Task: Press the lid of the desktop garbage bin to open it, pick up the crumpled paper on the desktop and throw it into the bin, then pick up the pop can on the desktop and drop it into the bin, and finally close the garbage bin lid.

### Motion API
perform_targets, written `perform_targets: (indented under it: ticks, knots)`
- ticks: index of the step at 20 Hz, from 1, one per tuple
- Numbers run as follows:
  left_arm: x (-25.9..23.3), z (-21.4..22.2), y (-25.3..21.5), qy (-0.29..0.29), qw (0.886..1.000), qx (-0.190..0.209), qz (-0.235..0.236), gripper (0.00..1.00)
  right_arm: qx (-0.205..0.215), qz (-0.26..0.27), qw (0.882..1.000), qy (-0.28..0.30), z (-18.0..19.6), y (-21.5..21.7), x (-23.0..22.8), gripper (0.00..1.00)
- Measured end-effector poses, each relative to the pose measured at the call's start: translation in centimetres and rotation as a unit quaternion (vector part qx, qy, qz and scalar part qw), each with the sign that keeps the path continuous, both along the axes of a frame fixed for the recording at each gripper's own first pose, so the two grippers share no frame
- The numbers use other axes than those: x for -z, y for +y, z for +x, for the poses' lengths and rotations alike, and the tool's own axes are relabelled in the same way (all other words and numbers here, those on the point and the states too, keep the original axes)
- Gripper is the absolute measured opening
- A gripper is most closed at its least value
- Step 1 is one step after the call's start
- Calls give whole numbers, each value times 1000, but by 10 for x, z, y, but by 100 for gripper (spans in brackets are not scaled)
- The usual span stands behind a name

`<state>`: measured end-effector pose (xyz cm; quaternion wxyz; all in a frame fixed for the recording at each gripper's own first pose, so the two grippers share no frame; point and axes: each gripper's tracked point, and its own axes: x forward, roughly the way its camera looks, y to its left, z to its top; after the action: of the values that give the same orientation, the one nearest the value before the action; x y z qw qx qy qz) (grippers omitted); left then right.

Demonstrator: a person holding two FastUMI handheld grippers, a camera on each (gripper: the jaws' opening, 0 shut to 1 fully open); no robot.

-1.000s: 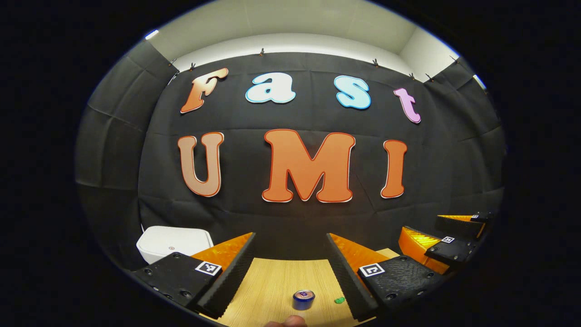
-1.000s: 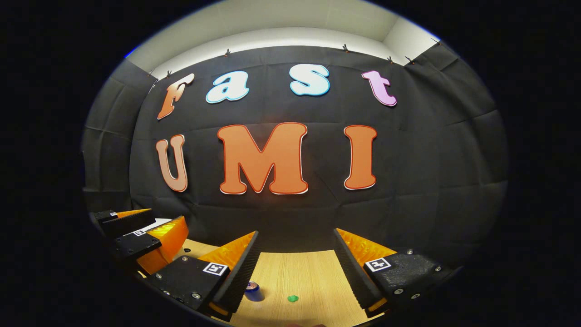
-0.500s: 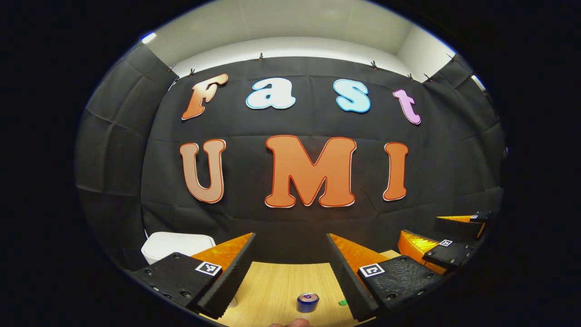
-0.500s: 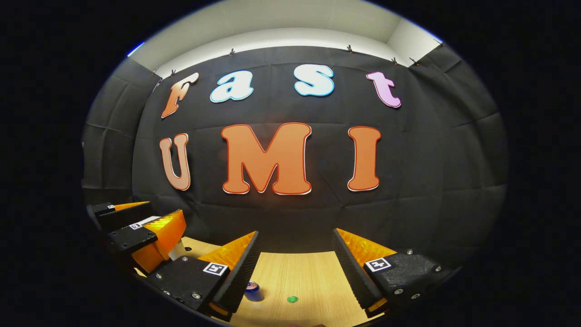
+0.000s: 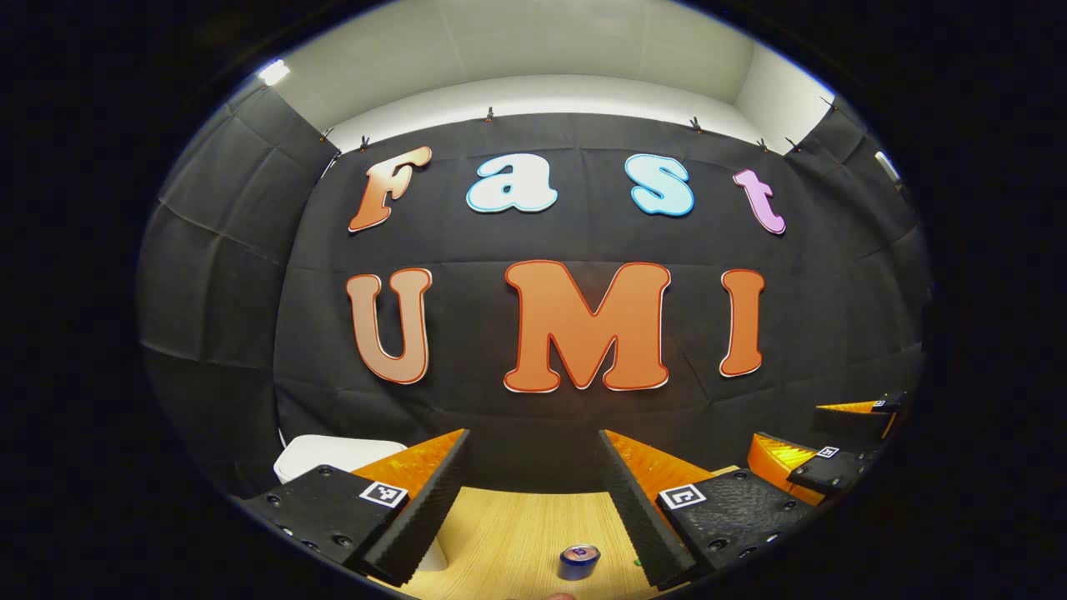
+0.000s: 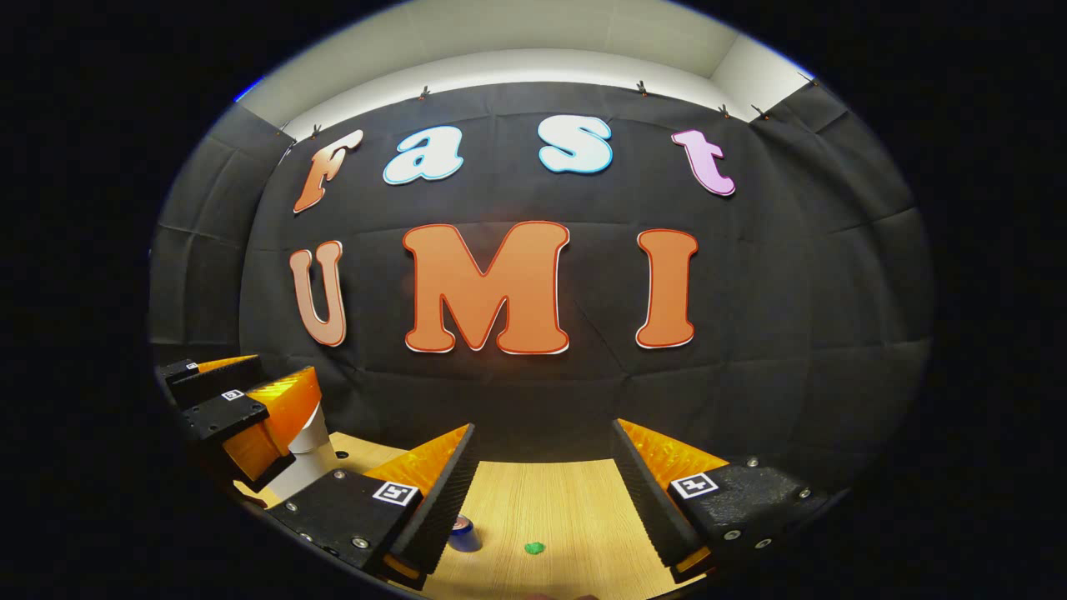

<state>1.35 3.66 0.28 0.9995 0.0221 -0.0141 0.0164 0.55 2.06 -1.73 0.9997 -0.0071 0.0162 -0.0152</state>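
Left gripper (image 5: 533,467): held wide apart, nothing gripped | right gripper (image 6: 542,467): held wide apart, nothing gripped | small blue pop can (image 5: 579,562): seen upright on the light wooden desktop (image 5: 517,533), below and between the left fingers | white plastic bin (image 5: 321,454): seen at far left, lid down | small green scrap (image 6: 534,547): seen near the can.

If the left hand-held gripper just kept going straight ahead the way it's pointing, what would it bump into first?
Probably the black cloth wall. The left hand-held gripper points level above the wooden table; the pop can sits lower, the white bin off to its left. Depth is unclear.
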Motion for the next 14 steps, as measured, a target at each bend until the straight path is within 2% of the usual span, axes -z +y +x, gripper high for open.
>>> perform_targets:
  ticks: [7,12,14]
  knots:
    - [13,5,-5,24,999,23,-6,90,-4,6,1000,10,6,3,10,94]
    - [17,7,11,31,999,6,-6,90,-7,4,1000,21,10,5,20,94]
    - [10,9,30,21,999,-25,8,90,-10,3,1000,25,13,7,23,94]
